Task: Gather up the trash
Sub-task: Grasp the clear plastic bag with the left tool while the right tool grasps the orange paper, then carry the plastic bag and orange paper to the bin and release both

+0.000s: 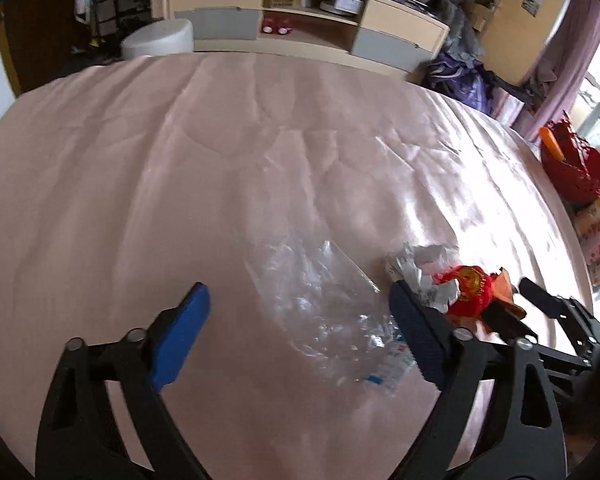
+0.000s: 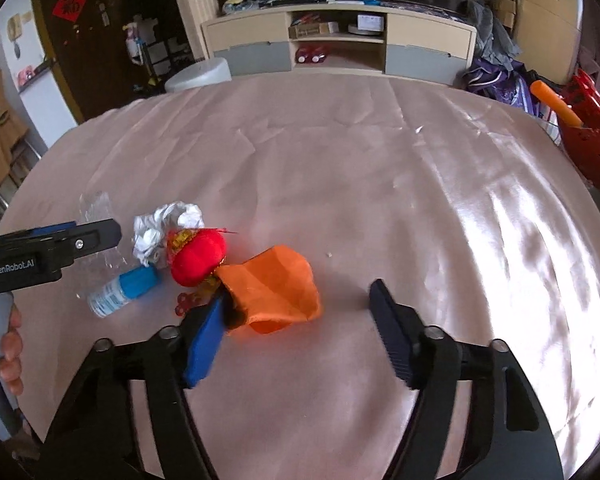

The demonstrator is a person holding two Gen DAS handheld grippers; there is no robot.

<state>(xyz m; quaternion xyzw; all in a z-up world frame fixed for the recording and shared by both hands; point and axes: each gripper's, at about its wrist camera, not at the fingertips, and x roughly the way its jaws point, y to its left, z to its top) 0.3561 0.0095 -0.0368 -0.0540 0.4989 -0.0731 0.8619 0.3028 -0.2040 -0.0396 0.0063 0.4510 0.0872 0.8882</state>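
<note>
Trash lies on a pink cloth-covered table (image 1: 140, 184). A crushed clear plastic bottle (image 1: 332, 320) with a blue cap (image 2: 140, 282) lies between my left gripper's fingers; the left gripper (image 1: 300, 332) is open around it. Next to it are a crumpled white paper ball (image 2: 164, 228), a small red lantern ornament (image 2: 198, 254) and an orange bag (image 2: 276, 288). My right gripper (image 2: 296, 320) is open, its left finger (image 2: 204, 344) at the orange bag's near edge. The paper (image 1: 424, 268) and lantern (image 1: 470, 292) also show in the left wrist view.
A red basket (image 2: 592, 136) with an orange stick stands at the table's right edge. A low cabinet (image 2: 340, 46) and a white stool (image 2: 200, 74) stand beyond the far edge. Clothes are piled at the back right.
</note>
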